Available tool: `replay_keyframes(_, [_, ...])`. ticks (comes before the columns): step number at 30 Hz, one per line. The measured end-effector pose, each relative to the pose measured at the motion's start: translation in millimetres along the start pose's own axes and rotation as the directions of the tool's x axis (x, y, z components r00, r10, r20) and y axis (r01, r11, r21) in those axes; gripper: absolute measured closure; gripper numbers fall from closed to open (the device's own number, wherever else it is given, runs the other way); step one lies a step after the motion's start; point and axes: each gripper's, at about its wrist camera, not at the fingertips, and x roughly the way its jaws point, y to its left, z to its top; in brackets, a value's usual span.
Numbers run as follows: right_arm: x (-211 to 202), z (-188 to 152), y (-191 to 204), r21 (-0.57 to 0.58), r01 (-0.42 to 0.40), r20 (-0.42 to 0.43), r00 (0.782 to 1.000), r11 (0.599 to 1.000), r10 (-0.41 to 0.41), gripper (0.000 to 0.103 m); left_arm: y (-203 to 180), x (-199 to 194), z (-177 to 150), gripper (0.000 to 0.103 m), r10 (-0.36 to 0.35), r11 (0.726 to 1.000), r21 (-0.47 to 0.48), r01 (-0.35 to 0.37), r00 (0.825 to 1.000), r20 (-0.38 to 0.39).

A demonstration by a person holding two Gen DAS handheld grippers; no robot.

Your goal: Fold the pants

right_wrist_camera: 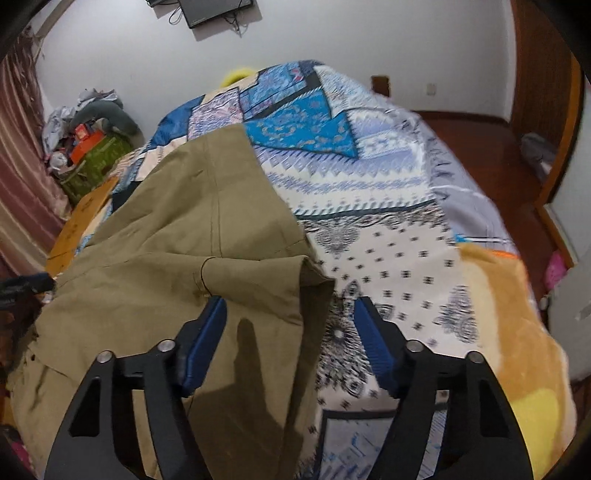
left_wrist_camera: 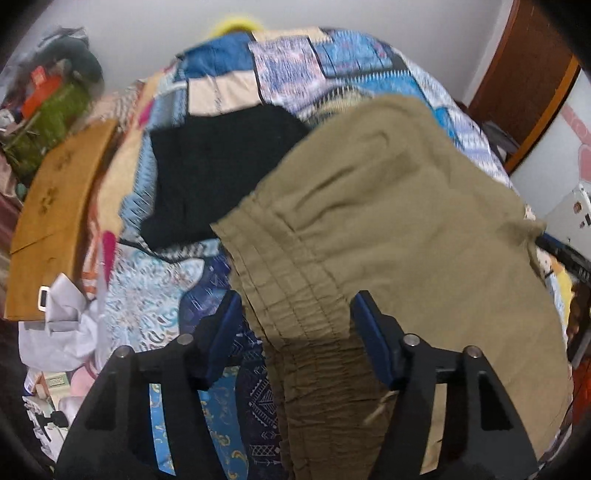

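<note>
Left tool (left_wrist_camera: pixel 293 332) spread over the gathered waistband of the olive pants (left_wrist_camera: pixel 388 221), pads not pressing, right tool (right_wrist_camera: pixel 290 334) spread over a hem corner, pants flat on patchwork-quilted bed (right_wrist_camera: pixel 388 184), black garment (left_wrist_camera: pixel 218 170) beyond.

A bed (right_wrist_camera: pixel 388 206) under a blue patchwork cover filled the room. Beyond it stood a plain white wall (right_wrist_camera: pixel 332 33) bearing a dark screen (right_wrist_camera: pixel 218 11); left hung striped curtains (right_wrist_camera: pixel 18 155), right lay reddish wooden floor (right_wrist_camera: pixel 472 129).
</note>
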Motion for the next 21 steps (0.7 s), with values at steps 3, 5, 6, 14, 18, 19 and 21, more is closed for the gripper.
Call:
replay_keyframes(3, [13.1,3.1,-3.5,0.004,-0.03,-0.019,0.999,1.0,0.03,0.049,-2.7,5.8,-1.8,0.039,-0.009,1.0,0.02,0.009,1.0,-0.008])
replay_keyframes(5, [25.4,4.9,-3.7,0.0,-0.06,-0.057,0.997,0.998,0.06,0.062,-2.7,7.2,-1.0,0.041,-0.021,1.0,0.02,0.021,1.0,-0.007])
replay_keyframes(6, [32.8,4.4,-3.1,-0.013,-0.067,-0.088,0.994,0.998,0.066,0.075,-1.7,8.1,-2.2,0.045,-0.036,0.999,0.017,0.036,0.999,-0.004])
replay_keyframes(14, [40.3,-5.7,-0.4,-0.033,-0.024,-0.107,0.994,0.999,0.021,0.092,-2.7,5.9,-11.8,0.076,0.15,0.988,0.034,-0.153,0.985,0.083])
replay_keyframes(18, [46.8,0.4,0.6,-0.065,0.033,-0.118,0.992,0.997,-0.04,0.093,34.9,30.8,-27.5,0.098,0.202,0.978,-0.053,-0.204,0.979,-0.039])
replay_keyframes(19, [46.3,0.8,0.1,-0.065,0.031,-0.118,0.992,0.997,-0.038,0.093,49.2,34.0,-32.8,0.098,0.138,0.981,-0.124,-0.146,0.988,-0.072])
replay_keyframes(21, [40.6,0.2,1.5,-0.078,0.037,-0.099,0.994,0.996,-0.045,0.093,58.6,27.4,-35.4,0.098,0.107,0.981,-0.158,-0.113,0.993,-0.05])
